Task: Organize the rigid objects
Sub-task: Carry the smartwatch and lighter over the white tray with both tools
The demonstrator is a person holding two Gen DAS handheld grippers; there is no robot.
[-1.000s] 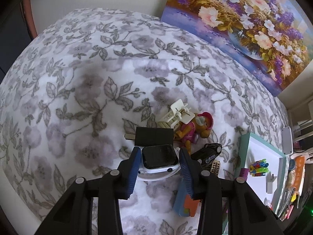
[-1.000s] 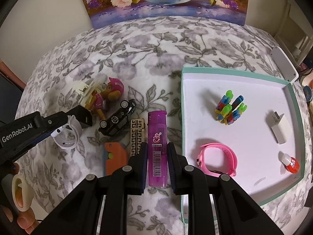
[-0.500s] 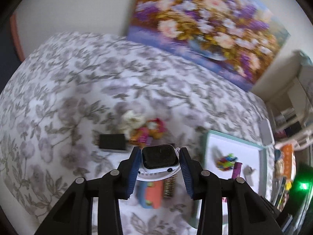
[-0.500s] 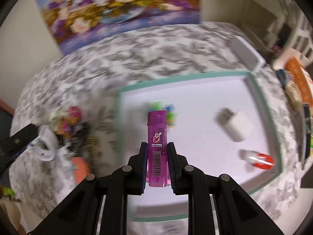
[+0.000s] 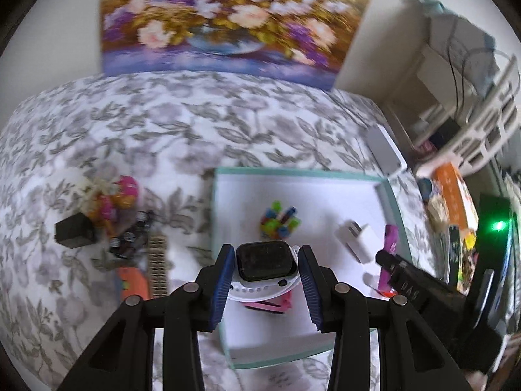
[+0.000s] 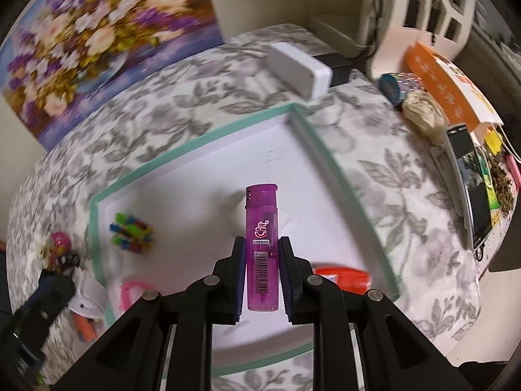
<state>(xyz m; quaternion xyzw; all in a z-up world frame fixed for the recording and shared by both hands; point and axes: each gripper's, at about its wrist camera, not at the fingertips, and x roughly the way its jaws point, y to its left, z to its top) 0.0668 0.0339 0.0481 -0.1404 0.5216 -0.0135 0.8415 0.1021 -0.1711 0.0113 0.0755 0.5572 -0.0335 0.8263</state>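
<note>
The left claw (image 5: 266, 272) is closed on a white-strapped smartwatch (image 5: 265, 260), its dark face up between the blue-ribbed pads, held above the near-left part of the teal-rimmed white tray (image 5: 302, 173). Directly under the watch a pink band (image 5: 276, 304) lies on the tray floor. Farther in sit a cluster of colourful small blocks (image 5: 280, 223) and a white charger plug (image 5: 356, 239).

The right claw (image 6: 261, 272) is clamped tight on a purple lighter (image 6: 261, 247), which stands lengthwise between the pads with its cap pointing forward, over the middle of the same tray (image 6: 208, 138). A red-and-white item (image 6: 340, 277), blurred and perhaps a small tube, lies on the tray just right of that claw.

Left of the tray, on the floral grey-and-white cloth of the table (image 5: 162, 123), are a pink toy figure (image 5: 114, 197), a black block (image 5: 73, 229), a dark toy car (image 5: 128, 239), a gold patterned lighter (image 5: 158, 264) and an orange flat piece (image 5: 132, 286). A white rectangular box (image 6: 298, 68) rests beyond the tray's far corner, and a flower painting (image 5: 228, 16) leans against the wall behind.
</note>
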